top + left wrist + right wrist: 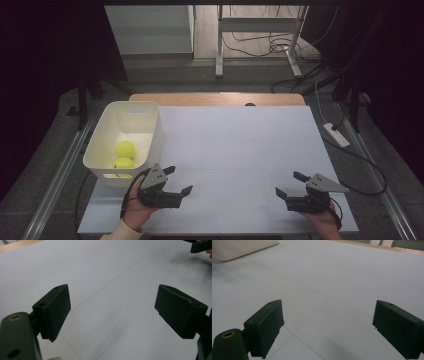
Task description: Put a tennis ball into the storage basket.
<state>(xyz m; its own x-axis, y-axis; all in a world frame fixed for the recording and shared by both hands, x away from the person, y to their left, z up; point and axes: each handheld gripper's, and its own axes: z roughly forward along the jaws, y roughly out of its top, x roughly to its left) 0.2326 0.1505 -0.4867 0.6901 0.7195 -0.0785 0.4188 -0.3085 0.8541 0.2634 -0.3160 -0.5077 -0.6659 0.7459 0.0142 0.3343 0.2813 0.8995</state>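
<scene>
A white-topped table (235,150) with a wooden far edge bears a white bin (131,120) at its left.

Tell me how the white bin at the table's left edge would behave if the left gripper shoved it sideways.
The white bin looks like thin plastic holding two yellow balls, so it is probably light and would slide easily on the smooth table. Its tall walls suggest a high push might tip it. The balls would likely roll about inside.
</scene>
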